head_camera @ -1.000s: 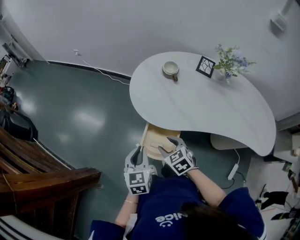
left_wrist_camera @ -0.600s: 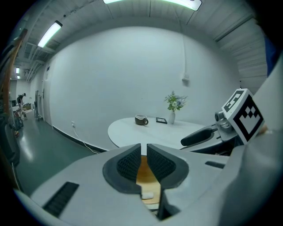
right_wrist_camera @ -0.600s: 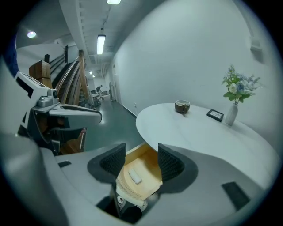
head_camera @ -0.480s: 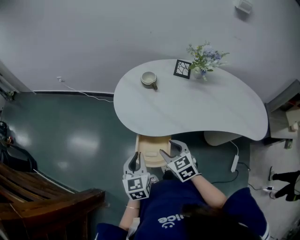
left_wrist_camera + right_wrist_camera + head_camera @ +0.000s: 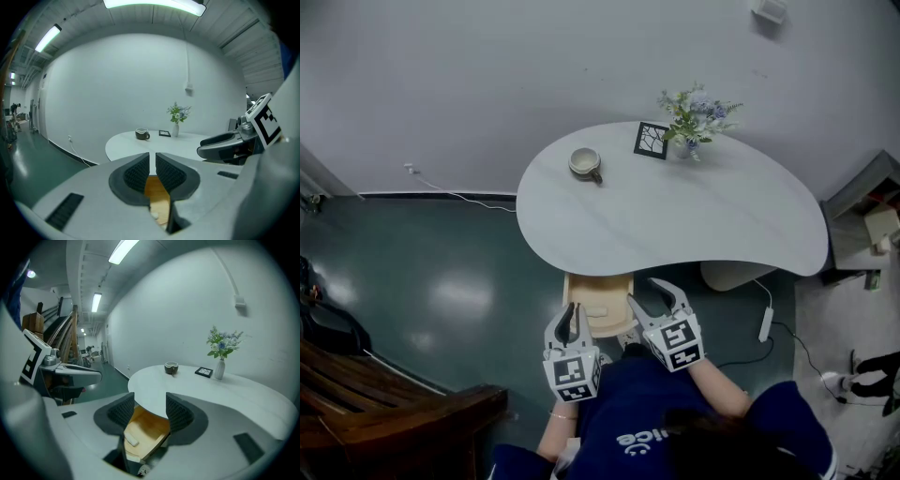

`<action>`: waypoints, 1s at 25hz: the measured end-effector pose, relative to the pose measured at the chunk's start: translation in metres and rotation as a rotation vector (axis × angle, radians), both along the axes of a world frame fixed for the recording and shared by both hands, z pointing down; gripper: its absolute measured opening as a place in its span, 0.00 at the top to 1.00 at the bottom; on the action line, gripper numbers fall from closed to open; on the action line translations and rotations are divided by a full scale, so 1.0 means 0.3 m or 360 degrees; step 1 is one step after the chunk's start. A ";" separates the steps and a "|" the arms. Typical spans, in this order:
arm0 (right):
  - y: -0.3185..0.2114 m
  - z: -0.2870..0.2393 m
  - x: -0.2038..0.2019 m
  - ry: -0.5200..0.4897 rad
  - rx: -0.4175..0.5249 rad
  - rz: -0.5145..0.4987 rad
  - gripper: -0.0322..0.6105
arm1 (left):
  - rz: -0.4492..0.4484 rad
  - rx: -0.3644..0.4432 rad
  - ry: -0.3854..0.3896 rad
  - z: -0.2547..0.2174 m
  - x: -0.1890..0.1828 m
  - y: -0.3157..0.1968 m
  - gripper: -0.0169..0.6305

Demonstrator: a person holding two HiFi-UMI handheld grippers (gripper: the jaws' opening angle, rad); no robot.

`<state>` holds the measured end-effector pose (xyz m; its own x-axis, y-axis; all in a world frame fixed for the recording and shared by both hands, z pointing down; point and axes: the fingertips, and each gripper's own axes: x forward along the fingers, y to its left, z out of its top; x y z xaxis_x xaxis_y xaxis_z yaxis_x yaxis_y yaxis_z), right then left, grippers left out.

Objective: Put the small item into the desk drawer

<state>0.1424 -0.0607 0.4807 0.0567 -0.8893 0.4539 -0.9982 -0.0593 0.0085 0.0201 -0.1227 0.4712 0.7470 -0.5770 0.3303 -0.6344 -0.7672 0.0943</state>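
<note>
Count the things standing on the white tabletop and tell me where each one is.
3. A mug toward the far left of the table; a dark picture frame to its right; a vase of flowers just right of the frame. Nothing seems hidden.

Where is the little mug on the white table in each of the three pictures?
Head view: mug upper centre, on the table's left part.
Left gripper view: mug mid-picture, above the jaws.
Right gripper view: mug mid-picture, above the jaws.
Shared landmark: flower vase, right of the mug in every view.
</note>
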 end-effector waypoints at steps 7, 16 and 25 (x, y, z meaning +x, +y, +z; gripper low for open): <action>0.016 -0.052 0.044 0.0060 0.0119 0.0077 0.71 | -0.0019 0.0120 0.0089 -0.104 0.021 -0.017 0.91; 0.014 -0.106 0.072 0.0102 0.0235 0.0161 0.93 | 0.0000 0.0107 0.0115 -0.133 0.026 -0.033 0.91; -0.004 -0.110 0.063 0.0149 0.0231 0.0152 0.94 | 0.0014 0.0155 0.0093 -0.144 0.014 -0.038 0.91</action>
